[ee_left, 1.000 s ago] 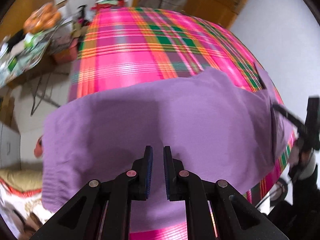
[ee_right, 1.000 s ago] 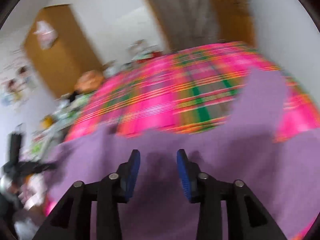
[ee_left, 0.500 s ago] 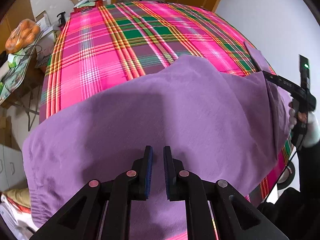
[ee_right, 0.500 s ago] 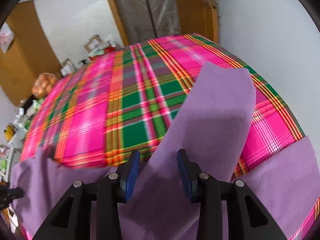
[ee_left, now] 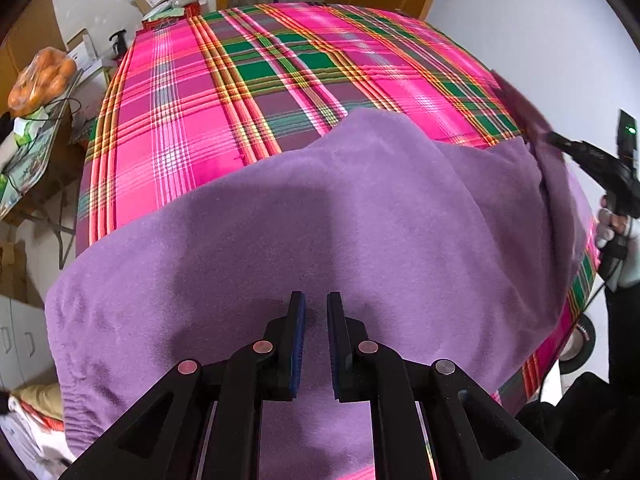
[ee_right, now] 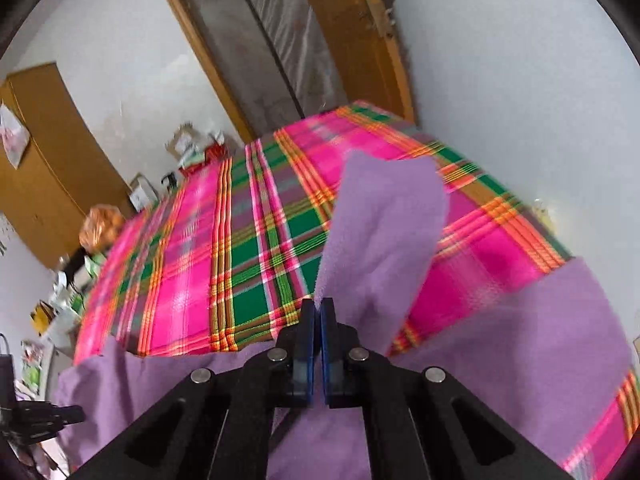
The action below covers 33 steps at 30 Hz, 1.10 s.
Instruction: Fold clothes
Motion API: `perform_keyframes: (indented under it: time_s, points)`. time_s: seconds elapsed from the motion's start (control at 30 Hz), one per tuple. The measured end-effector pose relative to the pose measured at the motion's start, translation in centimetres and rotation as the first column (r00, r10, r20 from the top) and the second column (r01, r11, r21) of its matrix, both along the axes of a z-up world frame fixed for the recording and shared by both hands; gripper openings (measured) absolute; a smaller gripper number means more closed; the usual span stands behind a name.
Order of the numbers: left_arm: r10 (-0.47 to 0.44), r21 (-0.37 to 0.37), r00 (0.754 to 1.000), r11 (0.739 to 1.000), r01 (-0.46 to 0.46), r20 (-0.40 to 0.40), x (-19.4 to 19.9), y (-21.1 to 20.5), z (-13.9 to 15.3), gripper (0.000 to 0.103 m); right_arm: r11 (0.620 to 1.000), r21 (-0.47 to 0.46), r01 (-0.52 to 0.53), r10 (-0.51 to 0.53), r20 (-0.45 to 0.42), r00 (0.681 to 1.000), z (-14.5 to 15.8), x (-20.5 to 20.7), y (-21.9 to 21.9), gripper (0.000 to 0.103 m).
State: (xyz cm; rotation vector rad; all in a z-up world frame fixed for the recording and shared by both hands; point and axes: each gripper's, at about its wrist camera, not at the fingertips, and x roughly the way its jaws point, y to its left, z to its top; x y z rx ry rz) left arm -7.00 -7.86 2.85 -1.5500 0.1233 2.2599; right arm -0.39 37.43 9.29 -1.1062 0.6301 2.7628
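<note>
Between right gripper (ee_right: pixel 317 308) jaws: purple garment (ee_right: pixel 380 232) sleeve | pinched

- garment (ee_left: pixel 320 220) lies on the near part of the bed (ee_left: pixel 248 92), overhanging its near edge.
- sleeve (ee_right: pixel 384 232) rises at the garment's right.
- cluttered table (ee_left: pixel 28 152) stands left of the bed.
- door (ee_right: pixel 280 48) behind the bed.

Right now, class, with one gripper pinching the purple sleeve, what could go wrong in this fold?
1. The right gripper pinches only the sleeve's edge; it may slip out mid-fold.
2. The garment overhangs the bed near the left gripper; pulling the sleeve could drag it off.
</note>
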Motion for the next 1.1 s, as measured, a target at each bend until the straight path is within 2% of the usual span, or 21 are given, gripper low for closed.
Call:
perform_keyframes:
  time_s: [0.1, 0.2, 0.43, 0.53, 0.6, 0.7, 0.77, 0.83, 0.9, 1.1]
  points:
    - [-0.007, -0.002, 1.0, 1.0, 0.007, -0.006, 0.1, 0.3, 0.1, 0.011, 1.0, -0.005, 0.027, -0.028, -0.024, 0.999, 1.2, 3.0, 0.9, 0.003]
    - [-0.02, -0.009, 1.0, 1.0, 0.02, -0.008, 0.1, 0.9, 0.2, 0.011, 0.999, -0.008, 0.051, -0.051, -0.009, 0.999, 1.3, 5.8, 2.0, 0.003]
    - [-0.061, -0.032, 0.998, 0.998, 0.061, -0.017, 0.9, 2.3, 0.4, 0.011, 0.996, -0.034, 0.08, -0.075, 0.141, 0.987, -2.6, 9.7, 4.0, 0.003]
    - [-0.076, -0.045, 0.997, 0.996, 0.074, -0.024, 1.3, 2.9, 0.5, 0.011, 0.996, 0.009, 0.085, -0.085, 0.196, 0.977, -3.6, 10.4, 4.2, 0.005]
    - [-0.083, -0.054, 0.996, 0.995, 0.081, -0.029, 1.5, 3.1, 0.5, 0.011, 0.995, 0.054, 0.087, -0.095, 0.169, 0.981, -2.8, 10.5, 4.1, 0.005]
    - [-0.082, -0.057, 0.996, 0.995, 0.08, -0.03, 1.5, 3.2, 0.5, 0.011, 0.984, 0.169, 0.06, -0.076, 0.092, 0.993, -0.6, 9.8, 3.1, 0.021]
    - [-0.081, -0.059, 0.996, 0.995, 0.079, -0.031, 1.4, 3.2, 0.5, 0.011, 0.969, 0.249, 0.001, -0.018, 0.066, 0.998, 0.3, 8.4, 1.8, 0.034]
    - [-0.08, -0.062, 0.996, 0.995, 0.078, -0.032, 1.4, 3.3, 0.5, 0.011, 0.945, 0.318, -0.083, 0.06, 0.079, 0.995, 0.4, 6.5, 0.3, 0.035]
    - [-0.079, -0.064, 0.996, 0.995, 0.077, -0.033, 1.3, 3.3, 0.5, 0.011, 0.918, 0.366, -0.153, 0.113, 0.13, 0.985, -0.3, 4.3, -0.9, 0.035]
    - [-0.079, -0.066, 0.996, 0.995, 0.077, -0.031, 1.1, 3.2, 0.4, 0.011, 0.854, 0.447, -0.267, 0.149, 0.281, 0.948, -3.5, -0.2, -1.7, 0.035]
